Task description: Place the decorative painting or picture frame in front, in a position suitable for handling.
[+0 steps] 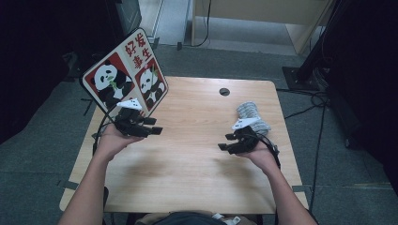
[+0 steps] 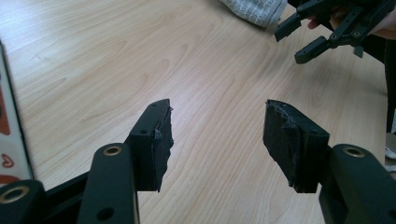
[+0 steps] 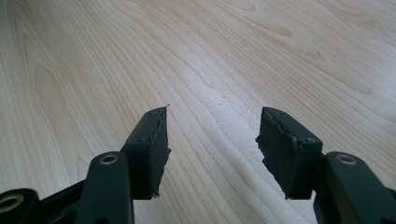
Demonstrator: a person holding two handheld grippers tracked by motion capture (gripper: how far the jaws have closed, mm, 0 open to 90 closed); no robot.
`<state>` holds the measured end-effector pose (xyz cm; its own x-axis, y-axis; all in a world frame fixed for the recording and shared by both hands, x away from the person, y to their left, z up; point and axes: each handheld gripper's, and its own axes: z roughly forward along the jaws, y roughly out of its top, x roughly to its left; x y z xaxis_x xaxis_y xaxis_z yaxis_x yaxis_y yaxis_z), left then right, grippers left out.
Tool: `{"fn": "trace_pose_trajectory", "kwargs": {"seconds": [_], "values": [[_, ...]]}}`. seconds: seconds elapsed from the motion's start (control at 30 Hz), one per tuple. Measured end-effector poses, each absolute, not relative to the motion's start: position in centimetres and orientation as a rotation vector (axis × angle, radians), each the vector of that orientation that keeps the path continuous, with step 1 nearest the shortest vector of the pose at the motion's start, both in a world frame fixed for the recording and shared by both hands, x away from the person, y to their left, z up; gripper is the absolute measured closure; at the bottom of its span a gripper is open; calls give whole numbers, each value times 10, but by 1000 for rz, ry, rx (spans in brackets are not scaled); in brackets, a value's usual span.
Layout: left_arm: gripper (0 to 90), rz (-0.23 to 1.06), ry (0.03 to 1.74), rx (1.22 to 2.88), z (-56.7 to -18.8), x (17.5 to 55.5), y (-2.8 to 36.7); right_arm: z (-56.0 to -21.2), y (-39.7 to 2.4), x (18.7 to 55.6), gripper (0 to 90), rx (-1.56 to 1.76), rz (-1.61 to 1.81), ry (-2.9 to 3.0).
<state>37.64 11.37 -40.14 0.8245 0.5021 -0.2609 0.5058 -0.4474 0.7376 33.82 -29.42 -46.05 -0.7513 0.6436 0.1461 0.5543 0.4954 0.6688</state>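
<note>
While both tools hover over the wooden counter [image 1: 187,154], neither grips anything.
Left tool [image 1: 157,125] released, jaws apart, empty, just beside the propped panda sign [image 1: 123,75] at the counter's left edge. Right tool [image 1: 225,142] also released, empty; grey sock bundle [image 1: 251,113] lies on the counter just behind it.

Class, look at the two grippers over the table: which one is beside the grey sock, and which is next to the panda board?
The right gripper is beside the grey sock, near the table's right edge. The left gripper is next to the panda board, at the left edge.
</note>
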Motion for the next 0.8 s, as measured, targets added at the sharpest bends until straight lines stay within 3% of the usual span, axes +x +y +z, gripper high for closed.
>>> {"fn": "trace_pose_trajectory", "kwargs": {"seconds": [0.8], "values": [[421, 20, 812, 2059, -392, 377, 157, -461, -293, 337, 428, 1055, 1075, 2605]]}}
